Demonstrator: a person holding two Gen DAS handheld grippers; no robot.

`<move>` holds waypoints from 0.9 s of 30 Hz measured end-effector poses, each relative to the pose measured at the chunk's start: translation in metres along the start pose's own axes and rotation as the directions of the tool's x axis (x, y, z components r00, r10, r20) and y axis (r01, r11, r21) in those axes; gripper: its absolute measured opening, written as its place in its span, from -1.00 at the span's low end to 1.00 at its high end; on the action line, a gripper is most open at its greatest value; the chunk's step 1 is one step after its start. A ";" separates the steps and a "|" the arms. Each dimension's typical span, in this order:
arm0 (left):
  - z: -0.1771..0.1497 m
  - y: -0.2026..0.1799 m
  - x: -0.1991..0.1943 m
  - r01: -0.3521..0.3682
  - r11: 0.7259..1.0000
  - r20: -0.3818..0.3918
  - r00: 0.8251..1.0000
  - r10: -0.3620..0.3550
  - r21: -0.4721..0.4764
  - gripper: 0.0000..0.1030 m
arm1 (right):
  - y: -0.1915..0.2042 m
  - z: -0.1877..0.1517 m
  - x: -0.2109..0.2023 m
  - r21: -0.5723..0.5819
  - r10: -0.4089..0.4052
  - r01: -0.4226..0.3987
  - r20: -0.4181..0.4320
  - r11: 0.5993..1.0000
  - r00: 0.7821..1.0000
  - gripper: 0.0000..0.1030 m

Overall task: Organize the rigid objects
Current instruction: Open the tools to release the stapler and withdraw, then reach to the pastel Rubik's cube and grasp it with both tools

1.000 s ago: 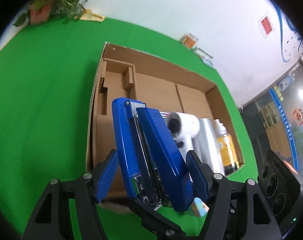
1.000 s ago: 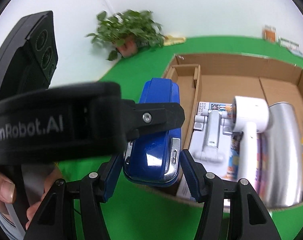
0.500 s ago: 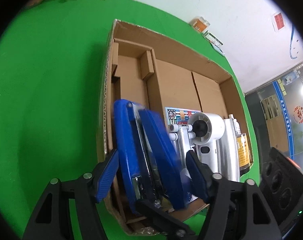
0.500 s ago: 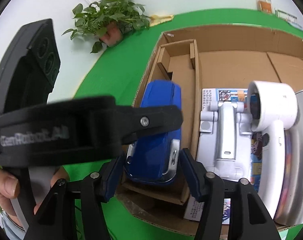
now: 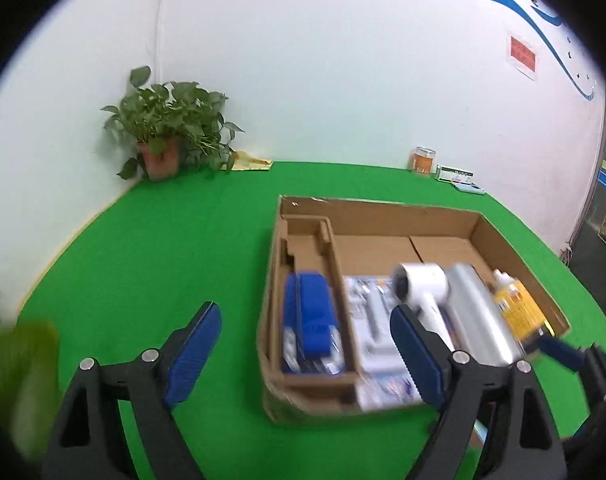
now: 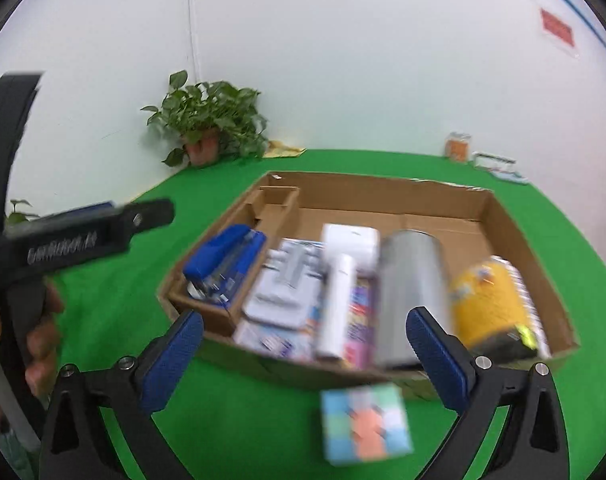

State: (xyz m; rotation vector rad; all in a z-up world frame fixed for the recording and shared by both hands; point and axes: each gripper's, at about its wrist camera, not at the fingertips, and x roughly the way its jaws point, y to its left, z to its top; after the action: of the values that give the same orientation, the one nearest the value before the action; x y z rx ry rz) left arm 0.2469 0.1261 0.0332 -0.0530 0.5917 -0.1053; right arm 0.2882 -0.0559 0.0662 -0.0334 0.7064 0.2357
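Right wrist view, entries as seen from beside the green table (image 6: 231, 420).

Item 1: shallow brown cardboard box (image 6: 383, 194), open-topped, with a narrow cardboard-walled compartment along its left side. Contents, left to right:
- blue plastic-and-metal stapler (image 6: 223, 262), lying on its side in the narrow compartment; also seen in the left wrist view (image 5: 311, 320). Judged stiff, fairly heavy for its size, smooth-shelled; best pinched across the two long flat flanks near mid-length, since the hinged arm may swing if taken by one end.
- white blister pack with a pale grey fitting (image 6: 291, 284), flat on the floor of the main compartment. Light, springy plastic face.
- white handheld device with a round head (image 6: 343, 280), lying on top of the printed packs. Rigid; the straight handle looks the likeliest hold.
- silver metal cylinder (image 6: 411, 300), on its side. Slippery and prone to roll.
- yellow-labelled bottle (image 6: 487, 300), on its side at the right end, blurred.
The far half of the main compartment shows bare cardboard.

Item 2: small pastel-coloured box (image 6: 363, 420), outside the carton, on the cloth just in front of it. Probably light card, easily crushed; hold gently across the narrow sides.

Item 3: right gripper (image 6: 303, 356), jaws wide apart, holding nothing, poised above that pastel box.

Item 4: left gripper (image 5: 307, 352), jaws likewise wide apart and empty, near the carton's left front corner.
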 end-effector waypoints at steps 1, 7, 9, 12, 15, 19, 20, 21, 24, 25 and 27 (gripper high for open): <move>-0.010 -0.008 -0.007 -0.003 1.000 0.015 1.000 0.003 0.007 0.68 | -0.006 -0.008 -0.009 -0.010 -0.012 0.012 0.005 1.000 1.000 0.99; -0.051 -0.045 -0.026 -0.034 0.999 0.026 0.999 0.035 -0.023 0.68 | -0.036 -0.052 -0.053 -0.026 -0.021 0.021 -0.013 0.999 1.000 0.99; -0.059 -0.055 -0.028 -0.044 0.999 0.008 0.999 0.044 -0.016 0.68 | -0.043 -0.064 -0.056 -0.024 0.003 -0.003 -0.030 1.000 1.000 0.99; -0.067 -0.059 -0.033 0.003 1.000 -0.023 1.000 -0.003 -0.024 0.68 | -0.054 -0.080 -0.059 0.009 0.041 -0.040 -0.060 0.999 0.997 0.99; -0.076 -0.061 -0.040 0.032 0.999 -0.060 0.998 -0.033 -0.018 0.68 | -0.060 -0.089 -0.054 0.035 0.054 -0.051 -0.095 0.998 0.994 0.99; -0.080 -0.046 -0.061 -0.015 0.999 -0.063 0.998 0.013 -0.032 0.68 | -0.064 -0.100 -0.037 0.070 0.076 -0.066 -0.160 0.995 0.984 0.99; -0.078 -0.040 -0.066 -0.031 0.999 -0.069 0.997 0.029 -0.039 0.68 | -0.061 -0.099 -0.031 0.074 0.066 -0.054 -0.173 0.996 0.983 0.99; -0.075 -0.033 -0.073 -0.049 0.998 -0.075 0.996 0.046 -0.046 0.68 | -0.061 -0.101 -0.022 0.076 0.062 -0.048 -0.191 0.996 0.980 0.98; -0.071 -0.021 -0.083 -0.066 0.995 -0.097 0.994 0.058 -0.078 0.68 | -0.057 -0.101 -0.003 0.084 0.031 -0.013 -0.222 0.996 0.975 0.98; -0.071 -0.018 -0.083 -0.062 0.994 -0.108 0.993 0.052 -0.089 0.68 | -0.057 -0.101 0.004 0.089 0.036 -0.015 -0.231 0.996 0.972 0.95; -0.073 -0.014 -0.081 -0.029 0.991 -0.143 0.990 0.010 -0.130 0.68 | -0.058 -0.104 0.016 0.109 0.053 -0.025 -0.260 0.994 0.964 0.79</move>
State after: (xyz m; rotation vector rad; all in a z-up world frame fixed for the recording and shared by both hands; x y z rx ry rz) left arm 0.1384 0.1198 0.0190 -0.1690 0.7409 -0.0512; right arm 0.2465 -0.1207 -0.0261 0.0505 0.9841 0.2336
